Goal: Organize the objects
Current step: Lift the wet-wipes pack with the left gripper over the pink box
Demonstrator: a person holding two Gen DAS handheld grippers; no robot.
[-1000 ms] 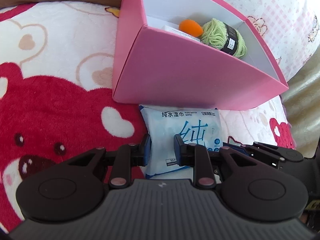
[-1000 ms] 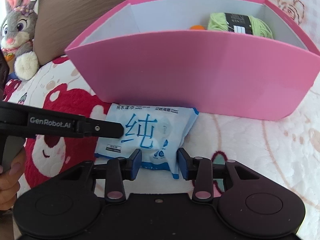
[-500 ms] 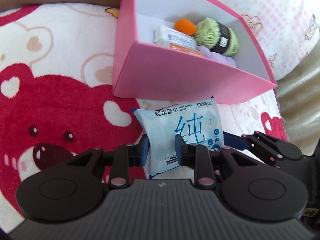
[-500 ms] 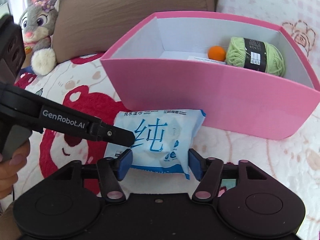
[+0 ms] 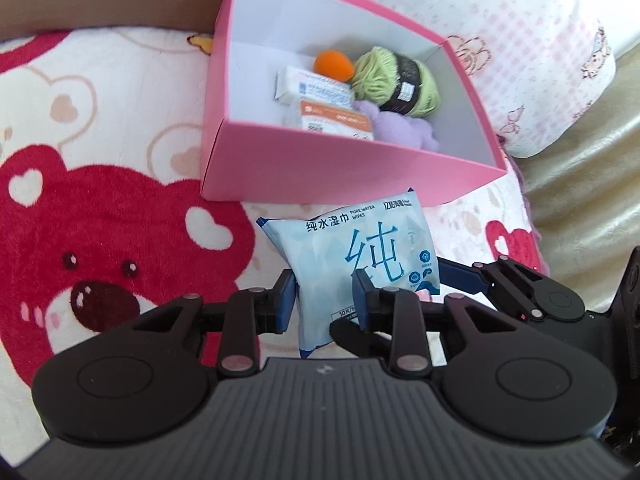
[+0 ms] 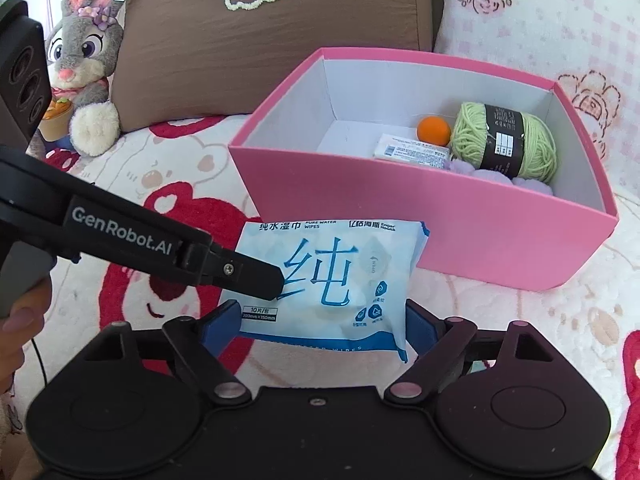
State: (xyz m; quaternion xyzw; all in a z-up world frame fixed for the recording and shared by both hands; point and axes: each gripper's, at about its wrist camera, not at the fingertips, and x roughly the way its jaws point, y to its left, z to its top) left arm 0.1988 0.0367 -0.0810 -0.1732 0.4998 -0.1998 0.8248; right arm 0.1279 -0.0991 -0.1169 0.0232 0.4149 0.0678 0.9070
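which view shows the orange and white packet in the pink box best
The left wrist view: it looks down into the pink box, so the orange and white packet shows its whole top face, beside the purple plush. In the right wrist view the box's near wall hides that packet entirely; only the other white packet shows.

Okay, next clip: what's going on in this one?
A person with a handheld gripper in each hand is tidying items into a pink box on a bear-print blanket. The left gripper is clamped on a blue pack of wet wipes, held off the blanket just in front of the box. The right gripper is open around the pack's lower edge. Green yarn, an orange ball and small packets already sit inside.
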